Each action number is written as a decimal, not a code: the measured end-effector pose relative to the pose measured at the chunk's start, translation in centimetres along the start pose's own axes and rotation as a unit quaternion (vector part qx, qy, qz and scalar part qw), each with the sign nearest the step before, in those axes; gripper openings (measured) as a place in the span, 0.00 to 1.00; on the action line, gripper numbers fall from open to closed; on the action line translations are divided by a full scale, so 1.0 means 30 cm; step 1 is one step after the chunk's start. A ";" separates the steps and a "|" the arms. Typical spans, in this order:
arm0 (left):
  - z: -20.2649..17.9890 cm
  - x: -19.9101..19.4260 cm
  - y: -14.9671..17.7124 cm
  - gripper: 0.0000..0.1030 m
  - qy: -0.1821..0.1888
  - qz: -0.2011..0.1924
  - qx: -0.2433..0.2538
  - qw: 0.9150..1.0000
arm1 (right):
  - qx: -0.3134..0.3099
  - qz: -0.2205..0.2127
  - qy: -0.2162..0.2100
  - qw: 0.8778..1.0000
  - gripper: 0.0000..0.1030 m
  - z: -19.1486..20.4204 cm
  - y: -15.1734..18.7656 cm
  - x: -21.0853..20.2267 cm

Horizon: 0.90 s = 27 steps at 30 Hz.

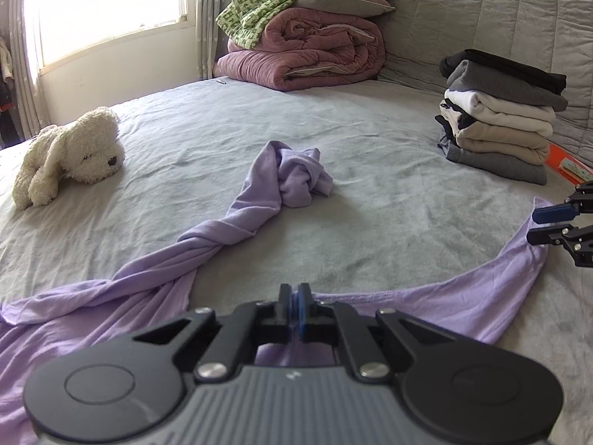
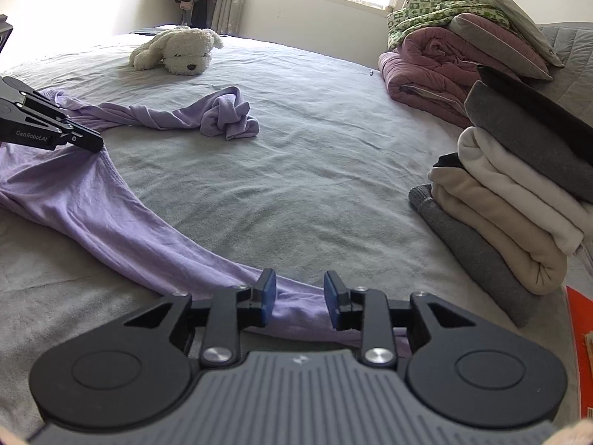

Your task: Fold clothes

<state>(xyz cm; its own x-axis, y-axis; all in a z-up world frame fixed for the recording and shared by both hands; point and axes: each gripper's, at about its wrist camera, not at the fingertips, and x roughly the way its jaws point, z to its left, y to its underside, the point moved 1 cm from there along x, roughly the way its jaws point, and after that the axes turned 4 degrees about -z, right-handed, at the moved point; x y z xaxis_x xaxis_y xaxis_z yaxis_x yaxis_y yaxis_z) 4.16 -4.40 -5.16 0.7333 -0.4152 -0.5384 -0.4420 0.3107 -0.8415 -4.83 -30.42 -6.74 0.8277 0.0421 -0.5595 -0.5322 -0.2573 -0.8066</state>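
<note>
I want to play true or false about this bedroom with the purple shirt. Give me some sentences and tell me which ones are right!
1. The left gripper is pinching the crumpled lilac cotton garment. True.
2. The right gripper is clamped tight. False: its jaws stand apart, fabric between them.
3. The fluffy cream plush dog sits on the clothes pile. False: it lies on the grey bedsheet.
4. The stack of folded clothes has a black piece on top. True.
</note>
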 end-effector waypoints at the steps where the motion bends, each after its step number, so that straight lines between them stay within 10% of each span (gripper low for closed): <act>1: 0.002 -0.003 -0.002 0.03 -0.002 -0.003 -0.003 1.000 | 0.005 0.002 0.002 1.000 0.32 -0.009 0.002 -0.001; 6: 0.005 -0.004 -0.006 0.03 -0.010 -0.010 -0.015 1.000 | 0.022 0.027 0.004 0.999 0.32 -0.029 0.022 0.022; 10: -0.003 0.000 -0.004 0.03 -0.015 -0.012 -0.015 1.000 | 0.027 0.034 -0.003 0.999 0.02 -0.027 0.028 0.036; 27: 0.040 0.049 0.002 0.03 -0.092 -0.058 -0.061 0.992 | 0.067 -0.057 0.126 0.988 0.01 -0.017 -0.119 0.137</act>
<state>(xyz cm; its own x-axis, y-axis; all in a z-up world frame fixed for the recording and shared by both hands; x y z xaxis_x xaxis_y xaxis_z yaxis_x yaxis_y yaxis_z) 5.82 -3.97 -5.94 0.8604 -0.2752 -0.4289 -0.3990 0.1596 -0.9029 0.56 -29.82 -6.07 0.8932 -0.1817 -0.4113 -0.4369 -0.1347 -0.8894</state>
